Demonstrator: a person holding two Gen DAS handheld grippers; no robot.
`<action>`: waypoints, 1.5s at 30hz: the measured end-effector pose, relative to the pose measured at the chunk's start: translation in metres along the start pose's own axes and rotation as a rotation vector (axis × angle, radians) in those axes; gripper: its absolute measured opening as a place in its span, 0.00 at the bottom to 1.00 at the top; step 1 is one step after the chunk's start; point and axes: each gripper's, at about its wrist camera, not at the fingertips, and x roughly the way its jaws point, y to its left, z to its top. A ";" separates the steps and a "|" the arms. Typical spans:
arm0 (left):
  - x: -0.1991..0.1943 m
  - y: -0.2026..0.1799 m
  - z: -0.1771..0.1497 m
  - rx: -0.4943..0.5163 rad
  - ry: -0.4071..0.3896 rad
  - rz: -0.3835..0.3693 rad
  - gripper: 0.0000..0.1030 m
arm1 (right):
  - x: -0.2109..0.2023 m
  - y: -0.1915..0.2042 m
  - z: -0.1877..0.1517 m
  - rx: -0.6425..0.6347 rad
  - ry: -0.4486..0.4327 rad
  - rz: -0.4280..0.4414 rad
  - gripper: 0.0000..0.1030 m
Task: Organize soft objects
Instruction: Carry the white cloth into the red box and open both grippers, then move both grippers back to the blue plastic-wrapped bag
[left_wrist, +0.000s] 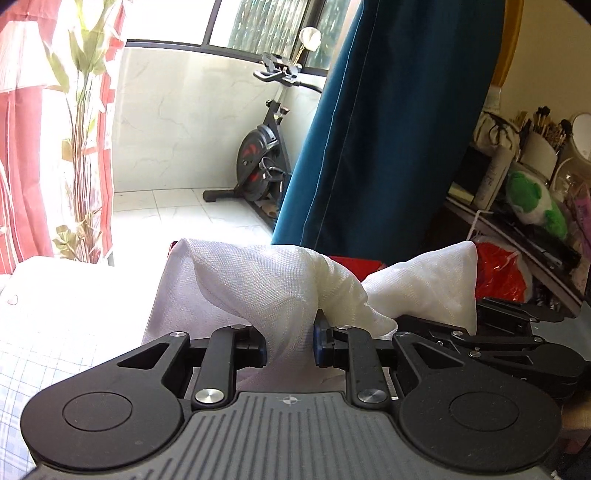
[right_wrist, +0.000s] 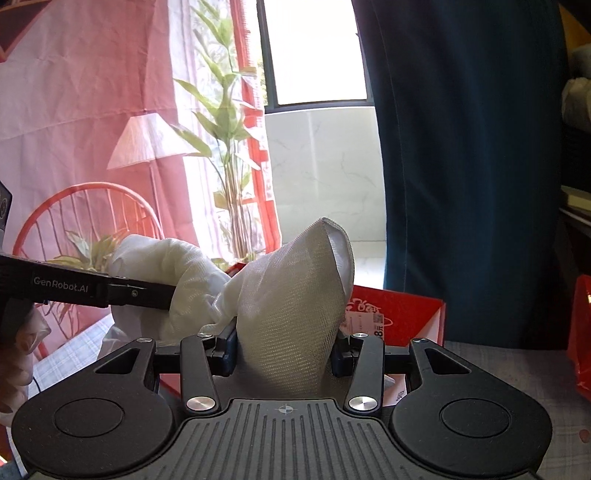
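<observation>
1. Left wrist view: the left gripper (left_wrist: 289, 345) is clamped on a bunched fold of white mesh cloth (left_wrist: 258, 280), its blue pads (left_wrist: 318, 343) pressing the fabric from both sides with only a narrow gap. The cloth rises from the jaws, twists, and runs right to a second raised corner above the right gripper (left_wrist: 436, 328), which lies just beside the left one. Whether that gripper grips cannot be told from this angle.
   - Only this view shows an exercise bike (left_wrist: 258, 162) on pale floor tiles by the window, and a cluttered shelf (left_wrist: 517, 229) at right with a green plush toy (left_wrist: 532, 203) and a cup of brushes (left_wrist: 543, 136).
   - A teal curtain (left_wrist: 388, 129) hangs behind; a pale checked bed sheet (left_wrist: 55, 332) lies lower left.

2. Right wrist view: the right gripper (right_wrist: 284, 354) pinches a thicker wad of the same cloth (right_wrist: 295, 295), jaws moderately apart, pads tight on the fabric, which stands up in a peak.
   - The left gripper (right_wrist: 162, 295) enters from the left edge, its tip buried in the cloth's other bunch.
   - Only this view shows a red box (right_wrist: 406, 310) with a printed label, directly behind the cloth, and a pink curtain (right_wrist: 92, 110) printed with a lamp and chair.
   - A leafy plant (right_wrist: 229, 129) and the teal curtain (right_wrist: 461, 166) frame the window.
</observation>
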 end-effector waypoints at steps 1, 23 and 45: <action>0.007 -0.001 0.000 0.010 0.008 0.008 0.22 | 0.007 -0.002 -0.002 0.003 0.010 -0.005 0.40; 0.035 0.000 -0.020 0.078 0.125 0.059 0.59 | 0.041 -0.011 -0.040 0.026 0.191 -0.094 0.57; -0.048 -0.025 -0.076 -0.006 0.117 -0.008 0.58 | -0.061 0.036 -0.085 0.108 0.186 -0.103 0.59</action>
